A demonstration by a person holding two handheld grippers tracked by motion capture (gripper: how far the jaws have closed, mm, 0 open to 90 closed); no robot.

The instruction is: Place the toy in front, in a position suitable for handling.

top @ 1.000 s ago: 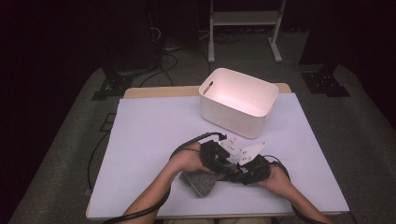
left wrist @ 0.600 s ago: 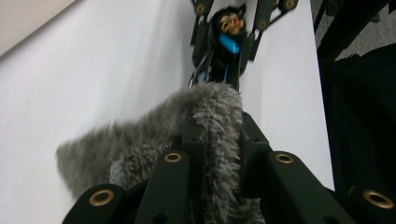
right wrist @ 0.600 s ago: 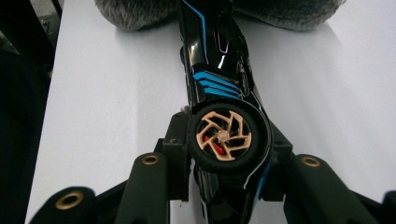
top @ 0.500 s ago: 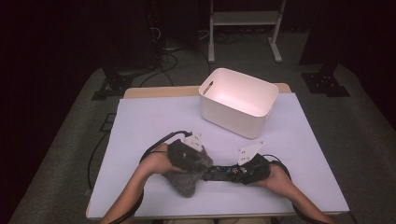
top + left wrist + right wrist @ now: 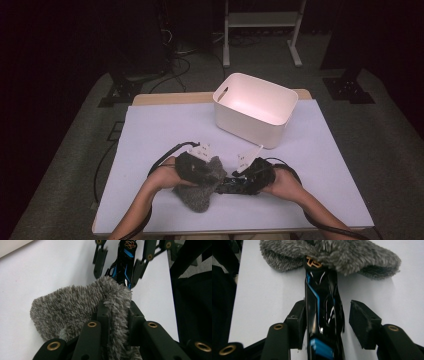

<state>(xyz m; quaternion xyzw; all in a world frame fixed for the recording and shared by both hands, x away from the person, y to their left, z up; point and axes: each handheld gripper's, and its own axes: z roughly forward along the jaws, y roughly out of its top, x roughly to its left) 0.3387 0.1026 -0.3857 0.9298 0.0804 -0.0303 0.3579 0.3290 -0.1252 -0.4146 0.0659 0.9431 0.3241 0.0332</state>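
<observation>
Since a second ago the left gripper (image 5: 200,167) has drawn leftward, clenched on the fuzzy grey cover (image 5: 199,189), which now lies near the table's (image 5: 150,130) near edge with bare mat all around. Just right of it the right gripper (image 5: 235,185) has just been opening its jaws: one pad (image 5: 298,320) touches the glossy black-and-blue object (image 5: 322,312), the other stands clear (so it is let go). That object's far end is hidden under the cover, and the white bin (image 5: 255,107) sits well apart, farther back.
</observation>
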